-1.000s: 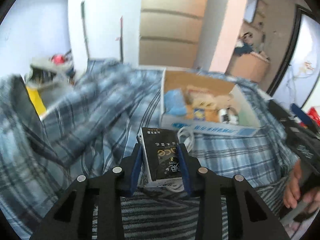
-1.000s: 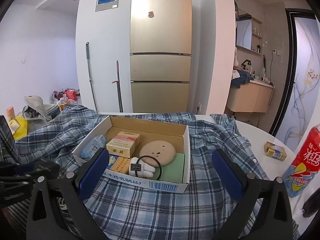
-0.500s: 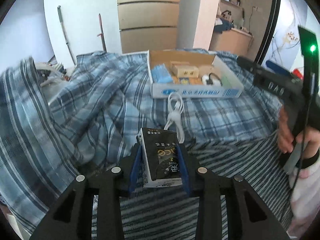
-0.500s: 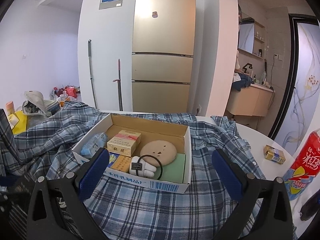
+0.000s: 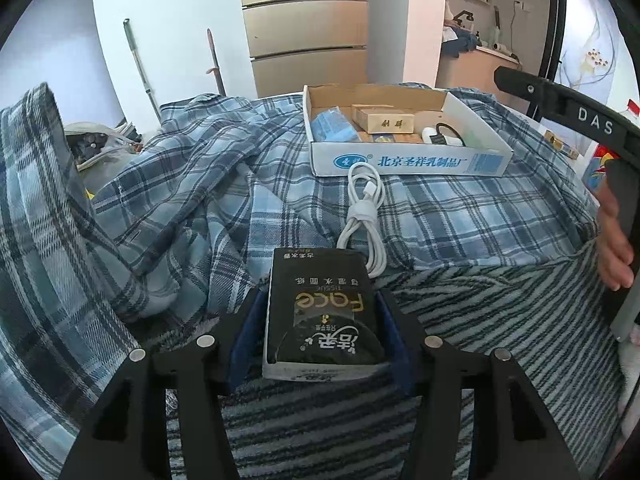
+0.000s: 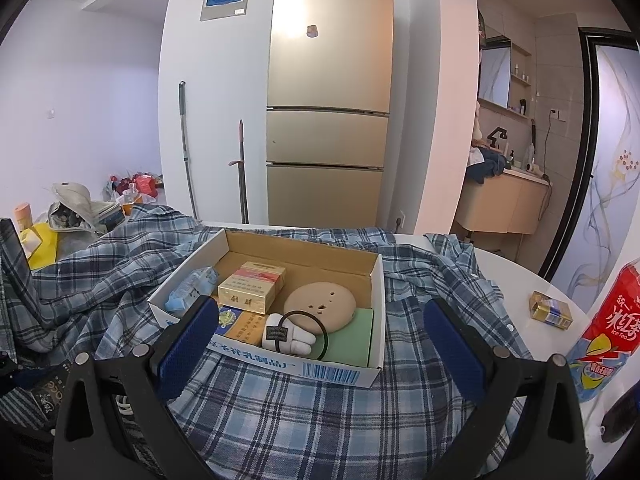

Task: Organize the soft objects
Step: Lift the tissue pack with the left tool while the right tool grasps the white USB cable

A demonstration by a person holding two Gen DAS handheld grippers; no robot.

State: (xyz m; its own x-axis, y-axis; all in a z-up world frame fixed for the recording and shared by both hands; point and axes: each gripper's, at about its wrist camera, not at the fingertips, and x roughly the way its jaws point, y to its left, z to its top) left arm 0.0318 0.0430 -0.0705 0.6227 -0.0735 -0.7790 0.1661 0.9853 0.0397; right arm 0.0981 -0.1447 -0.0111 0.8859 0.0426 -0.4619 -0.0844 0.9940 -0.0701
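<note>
My left gripper (image 5: 318, 334) is shut on a black tissue pack (image 5: 322, 312) and holds it over a striped cloth (image 5: 500, 332), in front of the cardboard box (image 5: 404, 162). A coiled white cable (image 5: 362, 216) lies on the blue plaid shirt (image 5: 200, 184) between pack and box. My right gripper (image 6: 316, 344) is open and empty, close in front of the box (image 6: 294, 368), which holds a round beige pad (image 6: 320, 306), a white plush hand (image 6: 286, 334), a green pad (image 6: 352, 342), gold packets (image 6: 252, 286) and a blue pack (image 6: 188, 292).
A red ice tea bottle (image 6: 604, 328) and a small gold packet (image 6: 550, 310) stand on the white table (image 6: 516, 276) at the right. A fridge (image 6: 328, 120), mops and bags on the floor are behind. The right gripper's body (image 5: 568, 116) shows at the right of the left wrist view.
My left gripper has pulled back and up with the tissue pack, away from the cable and box. My right gripper has moved slightly nearer to the box.
</note>
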